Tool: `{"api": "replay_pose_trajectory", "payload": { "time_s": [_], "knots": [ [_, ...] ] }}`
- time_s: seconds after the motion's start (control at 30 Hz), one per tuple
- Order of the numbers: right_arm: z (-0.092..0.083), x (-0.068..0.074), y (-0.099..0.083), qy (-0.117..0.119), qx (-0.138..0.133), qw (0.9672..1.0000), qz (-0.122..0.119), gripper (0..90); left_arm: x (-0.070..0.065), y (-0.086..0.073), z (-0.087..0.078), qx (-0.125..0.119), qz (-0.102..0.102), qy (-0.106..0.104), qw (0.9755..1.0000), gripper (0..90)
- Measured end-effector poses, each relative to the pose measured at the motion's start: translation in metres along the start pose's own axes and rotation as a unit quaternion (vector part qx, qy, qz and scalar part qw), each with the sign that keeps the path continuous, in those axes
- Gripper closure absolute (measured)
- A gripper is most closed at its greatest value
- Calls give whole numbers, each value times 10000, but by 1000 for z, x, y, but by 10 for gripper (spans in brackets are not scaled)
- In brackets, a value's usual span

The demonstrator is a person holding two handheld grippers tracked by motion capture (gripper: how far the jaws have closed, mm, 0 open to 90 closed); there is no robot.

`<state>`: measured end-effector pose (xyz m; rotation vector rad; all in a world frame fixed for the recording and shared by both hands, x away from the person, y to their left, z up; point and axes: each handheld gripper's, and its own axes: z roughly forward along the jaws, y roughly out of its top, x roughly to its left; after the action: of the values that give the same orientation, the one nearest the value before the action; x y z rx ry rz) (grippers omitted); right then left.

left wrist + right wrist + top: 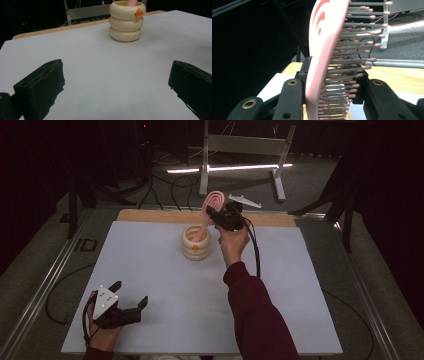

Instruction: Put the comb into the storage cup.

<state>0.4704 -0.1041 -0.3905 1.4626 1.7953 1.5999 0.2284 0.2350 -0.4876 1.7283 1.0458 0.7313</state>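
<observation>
Two tongs are at work over the pale grey bench. The right tongs, raised on an outstretched arm in a dark red sleeve, are clamped on the head of a pink plastic bristle hairbrush, whose handle slants down into the cream ribbed ring-shaped cup just below them. The left tongs rest low on the bench, jaws wide apart, well apart from the cup.

Holder mid-table, far side; hairbrush handle inside; left tool near front-left corner.
</observation>
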Motion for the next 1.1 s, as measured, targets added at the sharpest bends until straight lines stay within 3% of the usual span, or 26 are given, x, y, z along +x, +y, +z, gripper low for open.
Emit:
{"api": "replay_pose_trajectory", "payload": {
  "time_s": [0.47, 1.1],
  "knots": [
    [8, 8, -9, -15, 121, 9999, -114, 631, 0, 0, 0, 15, 19, -13, 10000, 11],
    [16, 15, -18, 20, 190, 9998, -93, 630, -1, 0, 0, 8, 15, -24, 10000, 11]
  ]
}}
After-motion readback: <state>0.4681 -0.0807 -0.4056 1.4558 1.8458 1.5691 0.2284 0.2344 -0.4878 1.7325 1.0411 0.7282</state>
